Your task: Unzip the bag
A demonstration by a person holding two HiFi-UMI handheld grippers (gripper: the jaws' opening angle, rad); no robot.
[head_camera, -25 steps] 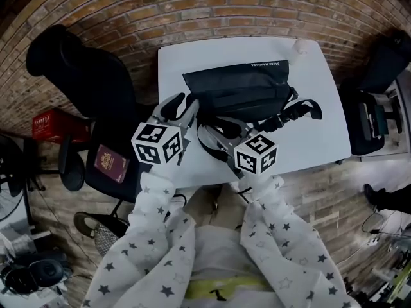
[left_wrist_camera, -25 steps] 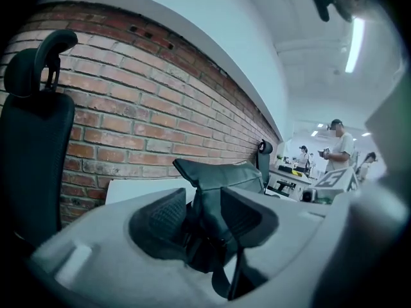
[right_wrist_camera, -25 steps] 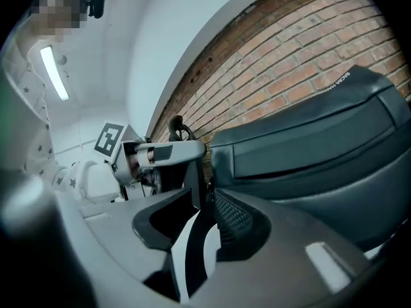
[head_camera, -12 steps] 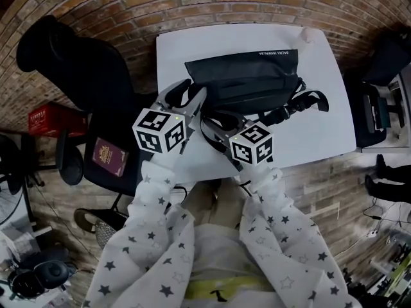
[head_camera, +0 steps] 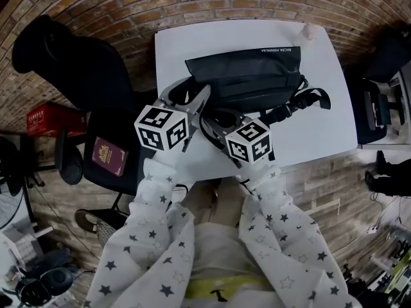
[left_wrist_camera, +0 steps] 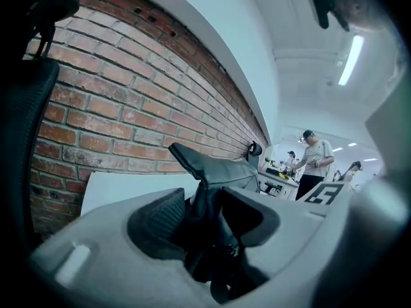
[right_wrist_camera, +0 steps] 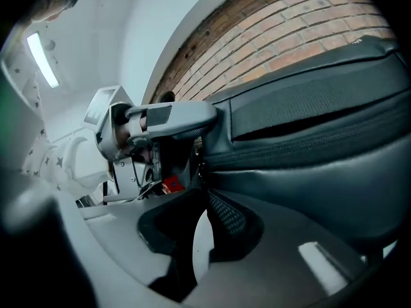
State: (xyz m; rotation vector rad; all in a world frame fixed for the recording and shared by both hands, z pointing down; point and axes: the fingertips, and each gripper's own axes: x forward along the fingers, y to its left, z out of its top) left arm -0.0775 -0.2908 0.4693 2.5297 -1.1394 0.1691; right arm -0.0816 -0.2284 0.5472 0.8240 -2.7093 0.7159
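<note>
1. Bag (head_camera: pixel 247 79), black, lies across the far half of the white bench (head_camera: pixel 321 130), its long side along the far edge. Its strap (head_camera: pixel 302 102) trails off its right end toward the bench's right edge.
2. At the bag's left end sits the left claw (head_camera: pixel 188 96), jaws spread as wide as they go. The bunched end of the bag stands up between them, with no squeeze visible.
3. Just beside it, at the bag's near side, is the right claw (head_camera: pixel 226 119). Its jaws have just been closing and now stand narrow, with a sliver of bench showing between the pads. Their tips converge at the bag's seam; a pinch there is unclear.
4. Off the bench's left edge stands a black chair (head_camera: pixel 77 69), with a dark red booklet (head_camera: pixel 108 159) on its seat.
</note>
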